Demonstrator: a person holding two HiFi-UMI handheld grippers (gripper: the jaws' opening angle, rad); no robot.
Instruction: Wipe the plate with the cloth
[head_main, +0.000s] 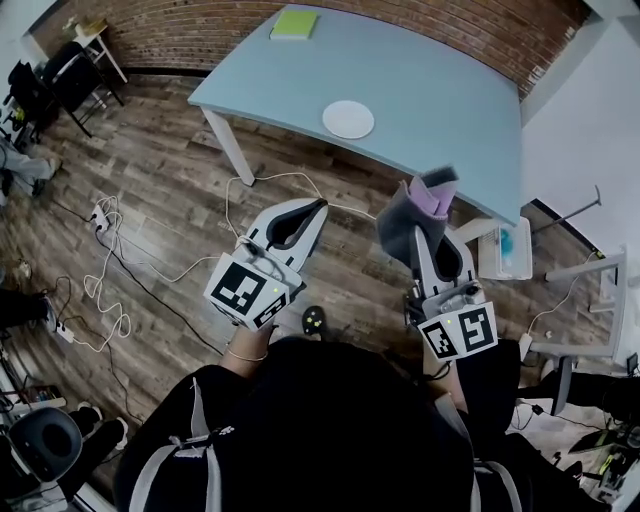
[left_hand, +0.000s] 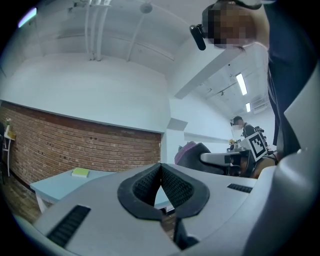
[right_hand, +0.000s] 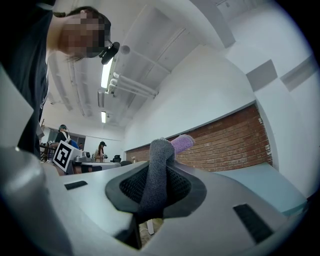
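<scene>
A white round plate (head_main: 348, 119) lies on the light blue table (head_main: 420, 80), far ahead of both grippers. My right gripper (head_main: 418, 232) is shut on a grey and purple cloth (head_main: 414, 208), which sticks up past the jaw tips; in the right gripper view the cloth (right_hand: 159, 172) is pinched between the black pads. My left gripper (head_main: 322, 205) is held over the wooden floor, short of the table edge, shut with nothing in it. In the left gripper view its pads (left_hand: 170, 186) meet at the tips, and the cloth (left_hand: 192, 152) shows to the right.
A green pad (head_main: 294, 24) lies at the table's far end. White cables (head_main: 110, 265) trail over the wooden floor at the left. Dark chairs (head_main: 50, 85) stand at the far left. A white stand with a blue object (head_main: 505, 245) sits by the table's right end, against a brick wall (head_main: 200, 35).
</scene>
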